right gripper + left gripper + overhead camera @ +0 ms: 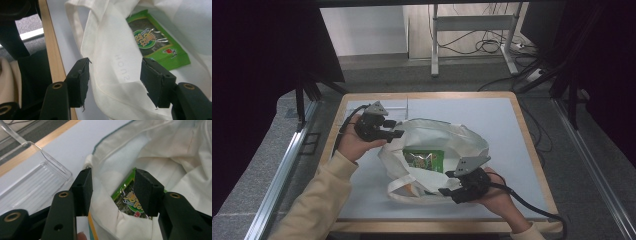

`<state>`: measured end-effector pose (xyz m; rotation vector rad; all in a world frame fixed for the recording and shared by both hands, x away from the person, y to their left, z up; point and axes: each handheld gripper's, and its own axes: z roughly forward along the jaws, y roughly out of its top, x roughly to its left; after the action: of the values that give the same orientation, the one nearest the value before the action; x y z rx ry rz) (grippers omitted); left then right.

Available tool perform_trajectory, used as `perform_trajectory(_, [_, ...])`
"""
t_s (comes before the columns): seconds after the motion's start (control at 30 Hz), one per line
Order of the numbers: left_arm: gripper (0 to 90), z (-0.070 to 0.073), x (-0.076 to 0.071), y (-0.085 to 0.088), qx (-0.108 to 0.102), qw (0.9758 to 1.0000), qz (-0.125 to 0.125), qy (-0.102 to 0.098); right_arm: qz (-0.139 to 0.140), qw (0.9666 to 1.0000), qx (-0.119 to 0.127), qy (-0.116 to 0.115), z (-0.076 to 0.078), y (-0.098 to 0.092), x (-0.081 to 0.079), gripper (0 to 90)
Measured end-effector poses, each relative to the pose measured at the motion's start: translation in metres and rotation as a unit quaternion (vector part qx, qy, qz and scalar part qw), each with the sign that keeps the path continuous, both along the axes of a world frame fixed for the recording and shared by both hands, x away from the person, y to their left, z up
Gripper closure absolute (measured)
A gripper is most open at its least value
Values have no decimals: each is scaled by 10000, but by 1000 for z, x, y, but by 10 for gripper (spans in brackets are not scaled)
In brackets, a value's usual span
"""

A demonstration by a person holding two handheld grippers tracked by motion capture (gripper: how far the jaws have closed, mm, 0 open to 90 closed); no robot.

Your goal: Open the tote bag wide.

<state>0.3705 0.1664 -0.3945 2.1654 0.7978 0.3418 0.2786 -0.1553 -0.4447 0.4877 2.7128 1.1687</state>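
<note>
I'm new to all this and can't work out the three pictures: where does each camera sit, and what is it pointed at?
High view: above the person's side, looking down on table, bag, both forearms and tongs.
Left gripper view: rides the left tongs, facing the bag mouth and a clear tray.
Right gripper view: rides the right tongs, facing the bag's cloth.
All share the green packet inside.

faint mirrored letters on the tote bag (110, 57)
they show through the cloth beside the green packet (156, 40); packet's logo unreadable.
</note>
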Motion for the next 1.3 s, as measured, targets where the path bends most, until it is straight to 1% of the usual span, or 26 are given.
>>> perform_trajectory(0.13, [495,-3,-4,0,26,9999,-104,2,-66,10000,38,-41,5,-1,3,389])
perform_trajectory(0.2, [494,-4,-6,-1,56,9999,-154,1,-189,9998,31,-109,7,0,5,388])
perform_trajectory(0.23, [495,-4,-7,-1,61,9998,-171,-2,-232,9996,52,-130,9,0,6,388])
perform_trajectory(0.33, [497,-4,-10,-2,54,9997,-228,5,-318,9991,251,-95,14,-4,11,389])
perform_trajectory(0.43, [496,-6,-13,-3,53,9995,-303,25,-442,9986,250,-142,19,-7,15,390])
perform_trajectory(0.5, [493,-7,-16,-3,30,9994,-350,77,-495,9983,289,-128,23,-9,19,392])
perform_trajectory(0.53, [487,-7,-17,-2,-57,9993,-364,89,-532,9980,307,-116,24,-9,21,392])
perform_trajectory(0.6, [486,-7,-19,-1,-116,9992,-379,102,-661,9973,314,-45,27,-9,26,391])
perform_trajectory(0.67, [486,-7,-22,-1,-61,9991,-411,86,-839,9959,336,-3,29,-8,31,374])
perform_trajectory(0.73, [485,-7,-23,-3,-64,9990,-429,125,-991,9943,388,58,32,-6,35,357])
perform_trajectory(0.77, [485,-7,-24,-3,-23,9989,-462,119,-1052,9936,401,92,33,-6,38,353])
perform_trajectory(0.83, [485,-7,-25,-6,17,9987,-506,106,-1144,9926,386,88,35,-4,41,340])
perform_trajectory(0.87, [485,-8,-27,-8,-7,9985,-533,125,-1173,9924,371,65,36,-4,42,337])
perform_trajectory(0.9, [487,-8,-27,-10,38,9982,-580,125,-1214,9921,323,14,36,-3,44,337])
perform_trajectory(0.97, [491,-9,-29,-15,29,9980,-610,136,-1235,9921,200,-63,38,0,47,343])
perform_trajectory(1.07, [525,-10,-30,-22,140,9975,-668,151,-1221,9925,42,-72,41,6,53,426])
perform_trajectory(1.13, [558,-11,-31,-27,167,9970,-740,174,-1244,9921,-98,-144,43,10,59,529])
perform_trajectory(1.17, [560,-12,-31,-29,177,9967,-764,185,-1224,9924,-94,-116,44,12,61,569])
perform_trajectory(1.2, [568,-12,-31,-31,237,9963,-806,191,-1174,9930,-96,-58,46,14,64,599])
perform_trajectory(1.3, [630,-13,-31,-37,314,9948,-930,266,-1108,9934,-275,-63,47,21,72,731])
